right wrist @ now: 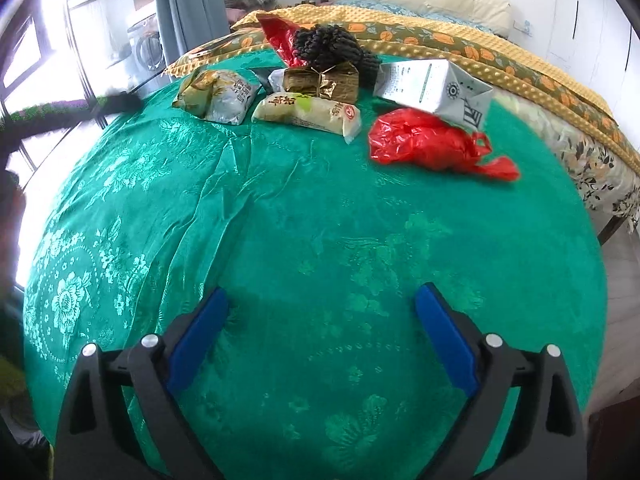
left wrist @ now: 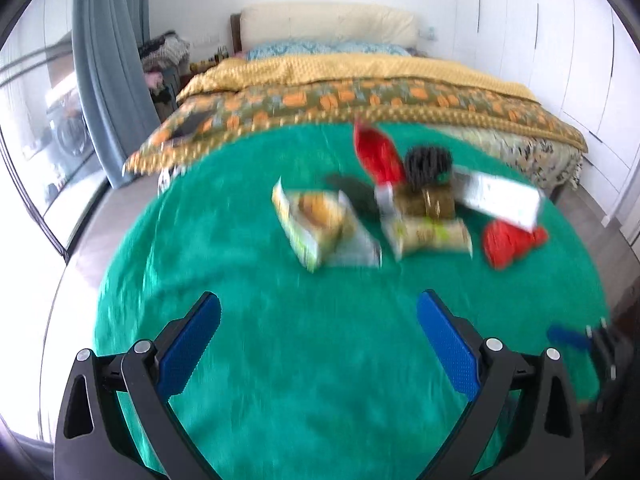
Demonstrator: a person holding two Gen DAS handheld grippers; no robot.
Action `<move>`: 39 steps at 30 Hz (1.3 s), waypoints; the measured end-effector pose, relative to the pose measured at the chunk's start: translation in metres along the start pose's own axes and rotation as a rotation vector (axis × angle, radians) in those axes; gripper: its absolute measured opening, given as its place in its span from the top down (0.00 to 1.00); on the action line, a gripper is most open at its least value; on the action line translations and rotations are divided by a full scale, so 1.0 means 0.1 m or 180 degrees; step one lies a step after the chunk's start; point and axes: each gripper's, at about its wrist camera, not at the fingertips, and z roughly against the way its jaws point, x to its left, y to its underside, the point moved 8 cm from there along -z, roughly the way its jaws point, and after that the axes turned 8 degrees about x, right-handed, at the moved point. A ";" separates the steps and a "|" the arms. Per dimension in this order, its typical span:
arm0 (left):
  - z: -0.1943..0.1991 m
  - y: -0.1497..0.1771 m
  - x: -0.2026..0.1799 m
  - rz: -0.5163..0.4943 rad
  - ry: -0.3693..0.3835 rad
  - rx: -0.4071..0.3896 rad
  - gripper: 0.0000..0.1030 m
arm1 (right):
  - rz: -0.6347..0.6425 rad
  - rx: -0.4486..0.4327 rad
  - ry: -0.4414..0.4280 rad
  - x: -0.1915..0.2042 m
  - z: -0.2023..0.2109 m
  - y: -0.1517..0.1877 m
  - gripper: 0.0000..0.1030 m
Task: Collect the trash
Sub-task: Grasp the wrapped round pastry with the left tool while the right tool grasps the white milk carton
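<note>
Crumpled red plastic bag [right wrist: 430, 144]

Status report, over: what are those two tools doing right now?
Left tool, right tool open, empty. Trash pile untouched on green cloth. Nothing blocking.

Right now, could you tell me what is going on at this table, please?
A person is collecting trash with a handheld claw in each hand. Both the left claw and the right claw are open and empty above the green tablecloth. The litter lies untouched at the far side: snack packets, a white carton and a crumpled red bag.
</note>
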 end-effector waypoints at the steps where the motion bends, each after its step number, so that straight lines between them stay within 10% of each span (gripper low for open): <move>1: -0.08 -0.14 -0.02 -0.0011 -0.0055 -0.0029 0.05 | 0.0007 0.0001 0.0015 0.00 0.00 0.00 0.09; 15: -1.17 -0.48 0.14 0.0201 -0.0231 0.0516 0.06 | -0.0024 -0.0001 0.0001 -0.01 -0.03 -0.02 0.08; 19: -1.15 -0.45 0.11 0.0082 0.0149 0.0494 0.43 | -0.0025 -0.0002 0.0000 -0.01 -0.02 -0.02 0.08; 23: -0.98 -0.39 0.12 -0.0018 0.0286 0.0433 0.54 | -0.0026 -0.0003 0.0001 -0.02 -0.02 -0.01 0.08; 36: -0.11 0.60 -0.20 -0.0514 0.0980 0.0383 0.50 | -0.0026 -0.0004 -0.0001 -0.02 -0.01 0.00 0.08; 39: -0.11 0.70 -0.23 -0.0470 0.0876 0.0307 0.30 | -0.0029 -0.0003 -0.0001 -0.02 -0.01 0.00 0.08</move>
